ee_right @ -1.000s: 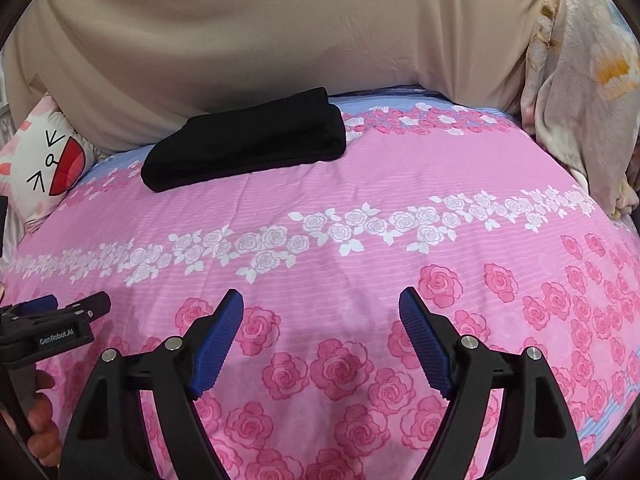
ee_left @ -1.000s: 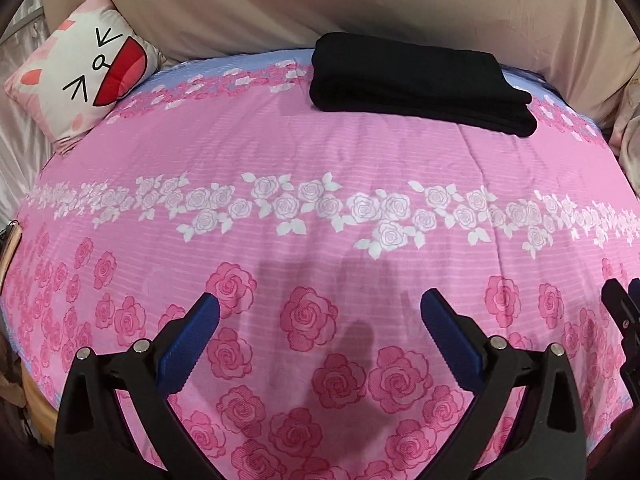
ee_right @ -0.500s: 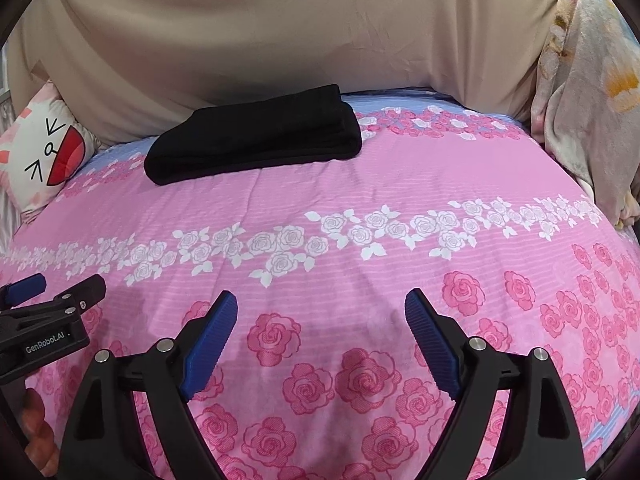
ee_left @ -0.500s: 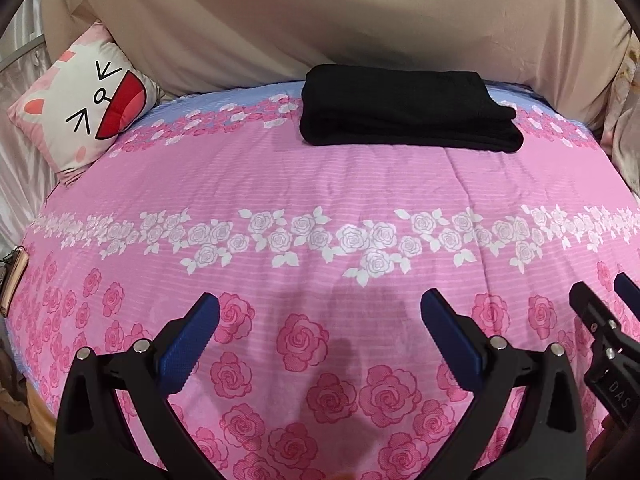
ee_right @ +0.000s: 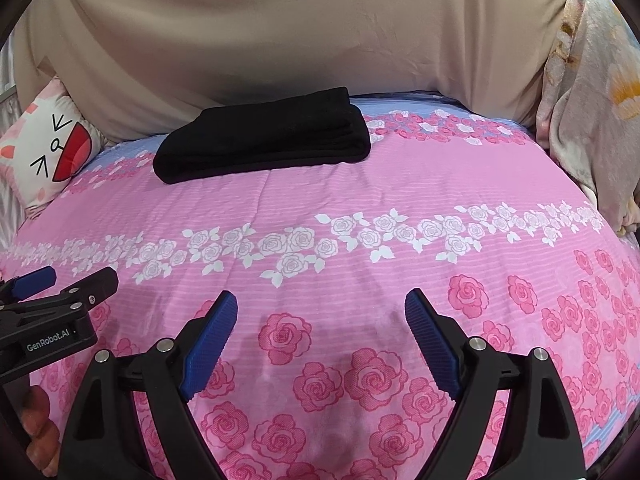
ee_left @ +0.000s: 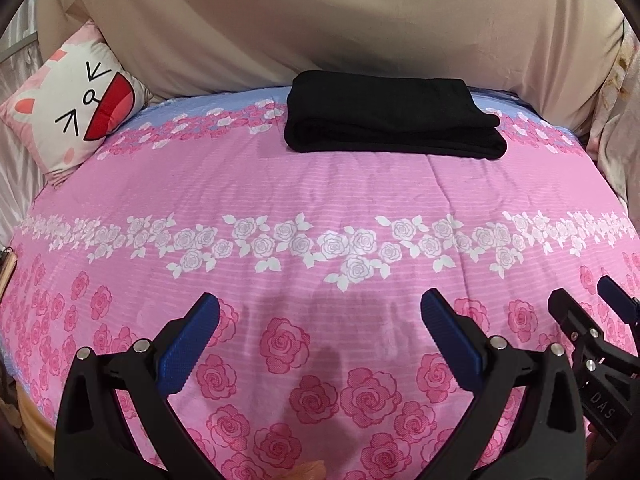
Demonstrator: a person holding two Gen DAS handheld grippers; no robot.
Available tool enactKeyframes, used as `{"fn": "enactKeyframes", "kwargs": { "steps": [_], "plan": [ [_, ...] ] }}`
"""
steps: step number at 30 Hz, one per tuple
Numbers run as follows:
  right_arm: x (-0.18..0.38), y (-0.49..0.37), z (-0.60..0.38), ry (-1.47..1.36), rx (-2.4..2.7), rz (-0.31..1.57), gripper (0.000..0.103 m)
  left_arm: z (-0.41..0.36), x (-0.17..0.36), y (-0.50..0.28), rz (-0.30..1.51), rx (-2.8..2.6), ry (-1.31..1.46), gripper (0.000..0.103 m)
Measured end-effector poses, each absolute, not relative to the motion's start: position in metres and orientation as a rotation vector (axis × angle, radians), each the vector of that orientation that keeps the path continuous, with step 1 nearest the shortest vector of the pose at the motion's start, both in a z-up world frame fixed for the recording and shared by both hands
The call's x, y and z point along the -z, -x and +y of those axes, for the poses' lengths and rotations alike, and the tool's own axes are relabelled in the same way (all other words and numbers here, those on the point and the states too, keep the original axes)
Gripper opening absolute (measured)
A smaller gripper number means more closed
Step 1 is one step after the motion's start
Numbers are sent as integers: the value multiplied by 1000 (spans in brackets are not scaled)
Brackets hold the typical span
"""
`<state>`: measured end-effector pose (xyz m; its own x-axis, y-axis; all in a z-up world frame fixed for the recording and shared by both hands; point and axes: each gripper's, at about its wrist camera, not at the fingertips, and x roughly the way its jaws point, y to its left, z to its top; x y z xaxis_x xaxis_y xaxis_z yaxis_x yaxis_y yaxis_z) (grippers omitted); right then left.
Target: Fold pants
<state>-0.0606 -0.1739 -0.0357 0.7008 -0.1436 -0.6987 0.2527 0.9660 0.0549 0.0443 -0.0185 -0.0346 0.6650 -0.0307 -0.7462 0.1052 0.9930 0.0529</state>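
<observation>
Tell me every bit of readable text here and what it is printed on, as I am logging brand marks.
"GenRobot.AI": on the body of the left hand-held gripper, seen from the right wrist view.
"DAS": on the body of the right hand-held gripper, seen from the left wrist view; any further letters are cut off.
The pillow shows a drawn cartoon face, no words.

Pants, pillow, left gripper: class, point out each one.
Pants [ee_left: 392,120], left wrist view, middle of the folded top.
Pillow [ee_left: 76,108], left wrist view, its printed face.
Left gripper [ee_left: 320,344], left wrist view, midway between fingertips.

Even soft light, faint shadows on bedspread [ee_left: 320,184] foreground, sharp focus, strong fisheye bulge, dark corner vignetting
</observation>
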Motion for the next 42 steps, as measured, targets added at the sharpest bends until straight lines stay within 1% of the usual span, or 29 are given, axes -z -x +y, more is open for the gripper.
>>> {"fn": "enactKeyframes", "kwargs": {
  "steps": [42],
  "plan": [
    [39, 60, -172, -146, 211, 777, 84, -9, 43, -49, 851, 56, -111, 98]
  ]
}}
